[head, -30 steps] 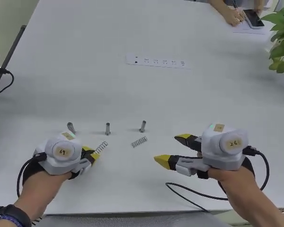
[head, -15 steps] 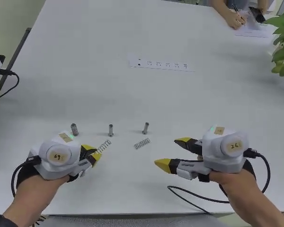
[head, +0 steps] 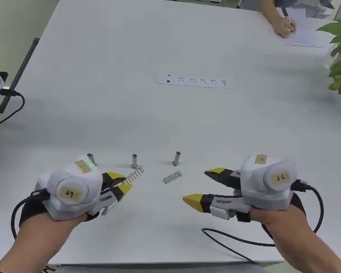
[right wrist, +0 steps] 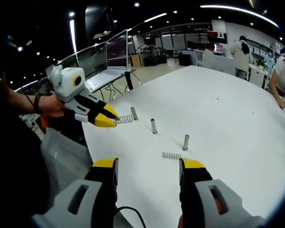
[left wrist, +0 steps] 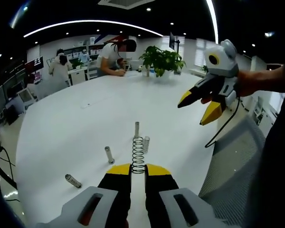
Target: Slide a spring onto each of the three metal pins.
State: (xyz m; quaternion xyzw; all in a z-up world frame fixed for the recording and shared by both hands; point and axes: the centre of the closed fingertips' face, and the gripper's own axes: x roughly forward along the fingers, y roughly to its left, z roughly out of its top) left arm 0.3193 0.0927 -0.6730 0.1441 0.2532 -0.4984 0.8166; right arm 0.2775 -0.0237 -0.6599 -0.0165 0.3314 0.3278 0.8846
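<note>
The left gripper [head: 121, 187] sits just left of the middle pin [head: 134, 161] and a little nearer the person. Its yellow-tipped jaws are closed on one end of a spring [head: 134, 174], which sticks out past the tips toward that pin. The left hand [head: 45, 224] holds the gripper's white body from behind, and the forearm runs back toward the person. The right gripper [head: 203, 185] is right of the pin and well apart from it. It points left, with its jaws spread wide and nothing between them. The right hand [head: 278, 219] grips it from behind, the forearm angling back and to the right.
</note>
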